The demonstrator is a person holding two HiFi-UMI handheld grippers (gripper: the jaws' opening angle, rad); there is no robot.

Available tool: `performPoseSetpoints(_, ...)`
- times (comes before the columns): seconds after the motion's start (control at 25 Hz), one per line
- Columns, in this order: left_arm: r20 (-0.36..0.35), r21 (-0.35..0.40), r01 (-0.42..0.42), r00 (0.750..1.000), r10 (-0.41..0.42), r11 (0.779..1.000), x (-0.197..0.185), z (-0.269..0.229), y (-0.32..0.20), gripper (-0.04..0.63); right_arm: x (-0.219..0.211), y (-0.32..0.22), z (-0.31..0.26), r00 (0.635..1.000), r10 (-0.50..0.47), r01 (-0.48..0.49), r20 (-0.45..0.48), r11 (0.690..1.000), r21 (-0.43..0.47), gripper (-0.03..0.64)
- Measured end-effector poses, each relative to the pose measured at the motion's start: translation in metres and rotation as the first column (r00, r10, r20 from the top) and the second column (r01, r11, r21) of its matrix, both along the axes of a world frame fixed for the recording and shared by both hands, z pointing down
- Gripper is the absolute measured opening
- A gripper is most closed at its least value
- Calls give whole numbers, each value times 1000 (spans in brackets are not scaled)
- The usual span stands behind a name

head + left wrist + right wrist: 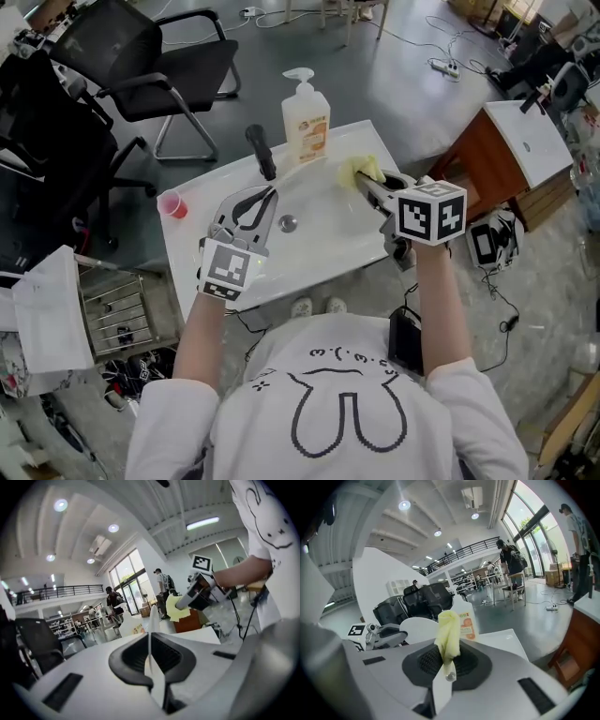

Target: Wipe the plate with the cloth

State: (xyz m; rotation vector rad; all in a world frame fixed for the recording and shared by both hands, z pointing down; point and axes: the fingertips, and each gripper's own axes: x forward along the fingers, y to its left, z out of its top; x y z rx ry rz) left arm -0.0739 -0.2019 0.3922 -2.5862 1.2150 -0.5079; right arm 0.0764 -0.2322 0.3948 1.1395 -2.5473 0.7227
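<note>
only edge-on in own view, left claw (150, 641) pinches plate (419, 626); right claw (446, 651) pinches cloth (449, 633).

Head view aimed steeply down on white basin (328, 234), gripper views set close behind jaws, faced near level, right gripper (180, 603) shared at 3 o'clock in left gripper view

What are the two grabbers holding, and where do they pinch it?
The left gripper pinches the white plate by its rim. The right gripper pinches the yellow cloth by one bunched end.
</note>
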Motion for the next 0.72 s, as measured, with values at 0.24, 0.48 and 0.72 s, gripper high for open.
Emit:
performPoseSetpoints(0.24, -285, -126, 13, 957, -49, 992, -8, -1, -3, 20, 7, -6, 3, 998, 51, -50, -31, 998, 26, 48)
performPoseSetpoints(0.48, -415, -239, -18, 906, -85, 971, -4, 23, -1, 20, 22, -14, 11, 986, 162, -158, -49, 985, 72, 48)
performPoseSetpoints(0.72, -458, -367, -43, 878, -140, 929, 5, 63, -8, 20, 26, -12, 48, 978, 193, -193, -77, 981, 6, 48)
